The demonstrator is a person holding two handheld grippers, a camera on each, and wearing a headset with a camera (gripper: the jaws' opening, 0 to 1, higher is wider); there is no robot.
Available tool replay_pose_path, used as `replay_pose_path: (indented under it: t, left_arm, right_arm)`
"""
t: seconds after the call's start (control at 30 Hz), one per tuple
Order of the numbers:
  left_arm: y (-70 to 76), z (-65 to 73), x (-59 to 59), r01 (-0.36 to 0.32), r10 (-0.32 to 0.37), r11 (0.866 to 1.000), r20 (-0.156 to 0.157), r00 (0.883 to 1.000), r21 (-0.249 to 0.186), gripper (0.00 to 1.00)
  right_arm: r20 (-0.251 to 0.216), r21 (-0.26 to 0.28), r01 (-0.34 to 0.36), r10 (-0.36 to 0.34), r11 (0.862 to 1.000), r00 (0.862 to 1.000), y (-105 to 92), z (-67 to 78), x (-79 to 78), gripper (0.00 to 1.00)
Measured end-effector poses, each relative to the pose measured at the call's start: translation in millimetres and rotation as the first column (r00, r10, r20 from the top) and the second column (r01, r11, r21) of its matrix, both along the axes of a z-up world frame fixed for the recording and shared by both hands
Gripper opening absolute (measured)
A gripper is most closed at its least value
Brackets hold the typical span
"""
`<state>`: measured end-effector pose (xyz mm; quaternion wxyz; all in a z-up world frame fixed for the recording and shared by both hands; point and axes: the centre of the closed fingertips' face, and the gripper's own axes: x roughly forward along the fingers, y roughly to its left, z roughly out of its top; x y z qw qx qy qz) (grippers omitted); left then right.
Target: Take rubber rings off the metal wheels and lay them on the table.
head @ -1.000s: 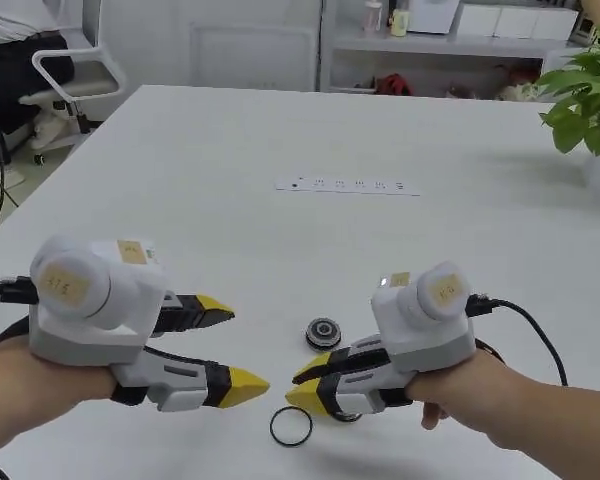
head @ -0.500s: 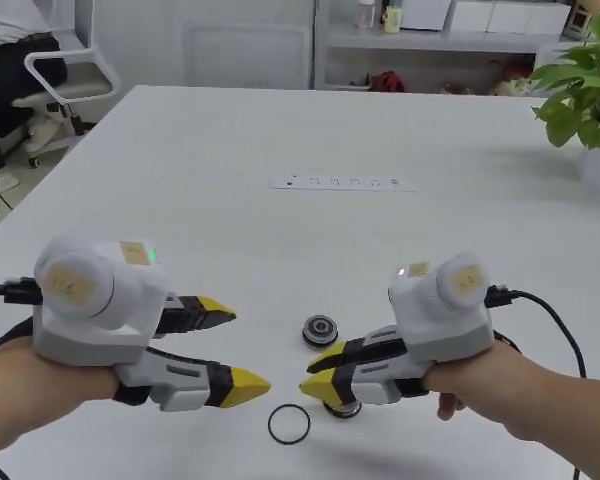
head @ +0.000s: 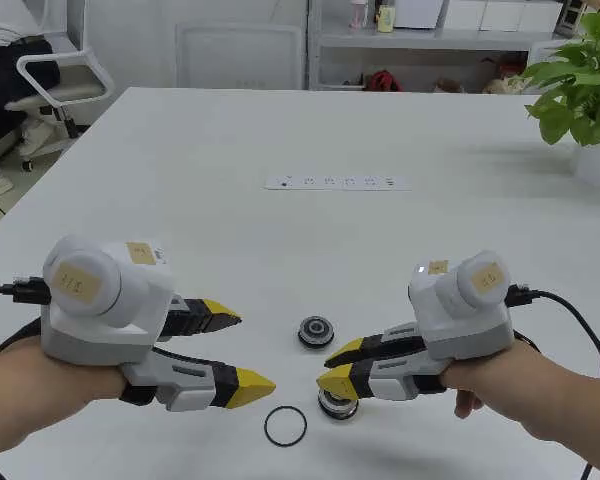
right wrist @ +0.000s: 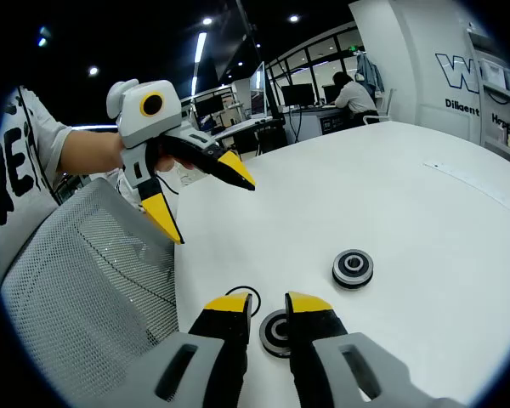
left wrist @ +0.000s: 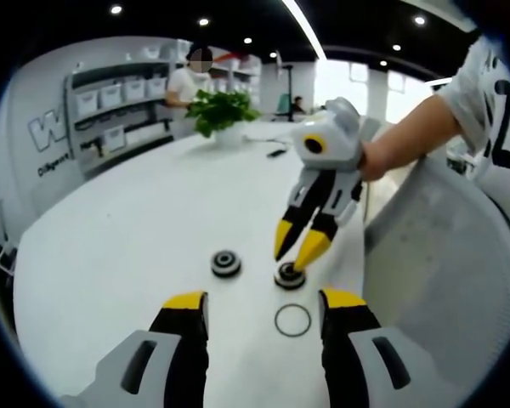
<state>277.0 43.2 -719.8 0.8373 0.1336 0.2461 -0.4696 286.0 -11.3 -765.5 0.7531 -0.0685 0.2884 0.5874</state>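
head view: left gripper [head: 252, 350] is hanging spread wide, empty; right gripper [head: 326, 368] is hovering, jaws narrowly parted, over near wheel [head: 337, 404] | left gripper view: both wheels are lying flat, axles pointing up; far wheel [left wrist: 226, 263] is sitting apart | right gripper view: loose ring [right wrist: 242, 299] is lying flat on table [right wrist: 425, 221], just beside near wheel

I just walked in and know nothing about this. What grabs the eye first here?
Two white handheld grippers with yellow-tipped jaws: the left gripper open at lower left, the right gripper poised over a small metal wheel. A second wheel sits just beyond, and a loose black rubber ring lies on the white table nearby.
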Motion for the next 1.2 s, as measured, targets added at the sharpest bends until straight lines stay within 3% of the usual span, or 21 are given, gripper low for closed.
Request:
replay_pose_path:
  t: [0.7,1.2]
  left_arm:
    - [-11.1,-14.7,4.6,0.026,-0.026,1.000,-0.029,0.999,0.011,0.52]
    - [-22.6,-25.1,5.3,0.045,-0.044,0.999,-0.048,0.998,0.018,0.50]
  right_arm:
    - [-0.019,-0.013,0.039,-0.039,0.999,0.999,-25.1,-12.9,0.5,0.15]
    - [0.009,-0.055,-0.009,0.010,0.998,1.000,-26.3,-23.3,-7.9,0.18]
